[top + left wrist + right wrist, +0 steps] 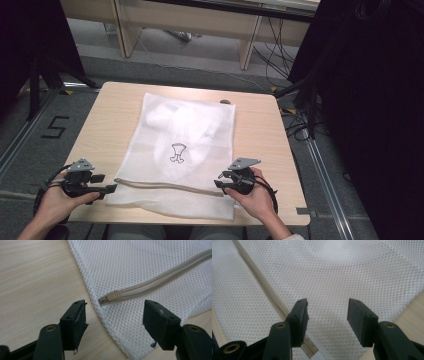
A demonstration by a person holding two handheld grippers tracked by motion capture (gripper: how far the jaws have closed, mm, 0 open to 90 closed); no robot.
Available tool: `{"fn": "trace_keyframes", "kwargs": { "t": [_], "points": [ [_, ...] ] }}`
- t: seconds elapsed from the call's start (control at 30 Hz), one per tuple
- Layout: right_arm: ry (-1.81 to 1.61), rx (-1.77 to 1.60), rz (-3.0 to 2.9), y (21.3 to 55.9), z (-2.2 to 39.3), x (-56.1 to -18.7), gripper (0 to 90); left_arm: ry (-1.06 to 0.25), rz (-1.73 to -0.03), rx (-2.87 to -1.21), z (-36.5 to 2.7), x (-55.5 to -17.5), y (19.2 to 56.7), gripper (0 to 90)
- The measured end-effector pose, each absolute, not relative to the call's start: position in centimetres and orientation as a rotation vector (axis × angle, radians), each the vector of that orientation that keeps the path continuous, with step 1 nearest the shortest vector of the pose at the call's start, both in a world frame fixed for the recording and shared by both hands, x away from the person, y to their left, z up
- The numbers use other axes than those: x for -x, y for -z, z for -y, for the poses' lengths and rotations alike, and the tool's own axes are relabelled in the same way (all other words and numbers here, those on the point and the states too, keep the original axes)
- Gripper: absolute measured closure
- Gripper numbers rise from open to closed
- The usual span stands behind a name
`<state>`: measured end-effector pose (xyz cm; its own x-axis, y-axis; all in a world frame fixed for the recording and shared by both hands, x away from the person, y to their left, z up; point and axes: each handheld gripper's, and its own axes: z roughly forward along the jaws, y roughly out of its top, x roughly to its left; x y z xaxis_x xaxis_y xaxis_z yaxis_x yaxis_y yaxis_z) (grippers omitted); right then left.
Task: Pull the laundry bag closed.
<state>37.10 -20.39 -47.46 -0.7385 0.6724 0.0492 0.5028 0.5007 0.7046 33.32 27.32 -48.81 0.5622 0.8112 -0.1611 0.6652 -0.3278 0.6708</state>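
A white mesh laundry bag lies flat on the wooden table, with a white garment bearing a small black print inside. A beige zipper runs across its near end. My left gripper sits at the bag's near left corner, open, with the zipper's slider end just beyond its jaws and the mesh bag between them. My right gripper is open at the near right end of the zipper, hovering over the mesh bag with the zipper beside its left jaw.
The table's near edge is close behind both hands. Bare wood lies left of the bag. Dark stands and cables flank the table on the floor; a desk frame stands beyond.
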Motion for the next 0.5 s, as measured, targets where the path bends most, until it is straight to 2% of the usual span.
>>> {"fn": "trace_keyframes", "kwargs": {
  "t": [0.2, 0.27, 0.43, 0.5],
  "points": [
    [-1.125, -0.925, -2.551, 46.6, 19.4, -37.0, 58.4, -0.281, -1.224, -1.985, -27.6, -33.4, 48.5, 38.7],
    [-1.157, -0.897, -2.541, 46.6, 19.0, -37.0, 59.8, -0.302, -1.278, -1.881, -27.7, -33.4, 48.4, 39.3],
    [-1.165, -0.865, -2.545, 46.5, 18.4, -37.0, 61.0, -0.311, -1.286, -1.901, -28.3, -33.5, 48.3, 40.1],
    [-1.159, -0.857, -2.554, 46.4, 18.2, -37.0, 61.1, -0.314, -1.304, -1.854, -28.0, -33.5, 48.4, 40.7]
  ]
}}
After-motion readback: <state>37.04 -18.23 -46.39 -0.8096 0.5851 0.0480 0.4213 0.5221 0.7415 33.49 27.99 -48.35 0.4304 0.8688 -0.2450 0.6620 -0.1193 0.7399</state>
